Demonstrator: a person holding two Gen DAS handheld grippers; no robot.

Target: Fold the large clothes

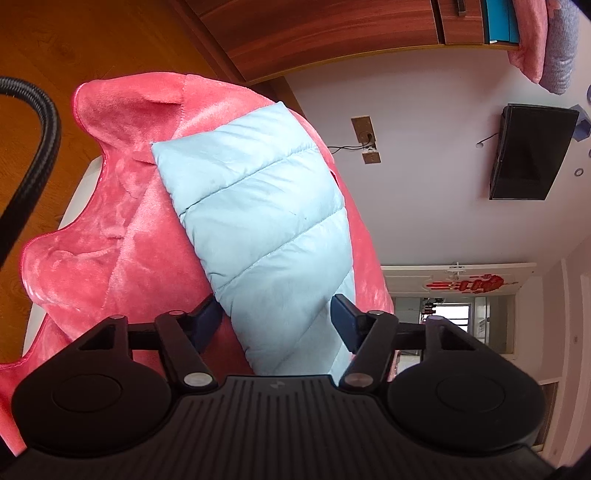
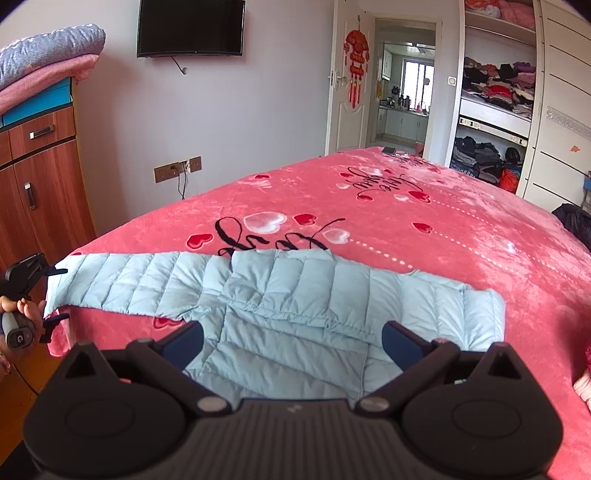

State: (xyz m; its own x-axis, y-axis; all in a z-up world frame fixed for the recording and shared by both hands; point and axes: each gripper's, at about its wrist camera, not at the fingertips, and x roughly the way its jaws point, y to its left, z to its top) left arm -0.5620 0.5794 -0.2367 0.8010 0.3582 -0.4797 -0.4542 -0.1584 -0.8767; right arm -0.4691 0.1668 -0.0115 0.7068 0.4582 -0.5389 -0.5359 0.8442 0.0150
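A light blue quilted jacket [image 2: 295, 295] lies flat on the pink blanket [image 2: 406, 221] at the bed's near edge, sleeves spread to both sides. Its left sleeve [image 1: 258, 203] runs over the bed corner. My left gripper [image 1: 275, 323] straddles that sleeve near the cuff, one finger at each edge; the fabric does not look squeezed. The right wrist view shows the left gripper [image 2: 57, 295] at the far left, held by a hand [image 2: 22, 306], with fingers above and below the cuff. My right gripper [image 2: 293, 345] hangs open over the jacket's body, holding nothing.
A wooden cabinet [image 2: 40, 184] topped with folded bedding stands left of the bed. A TV [image 2: 190, 27] hangs on the far wall. An open wardrobe [image 2: 495, 92] full of clothes is at the right. A dark garment [image 2: 576, 221] lies at the bed's right edge.
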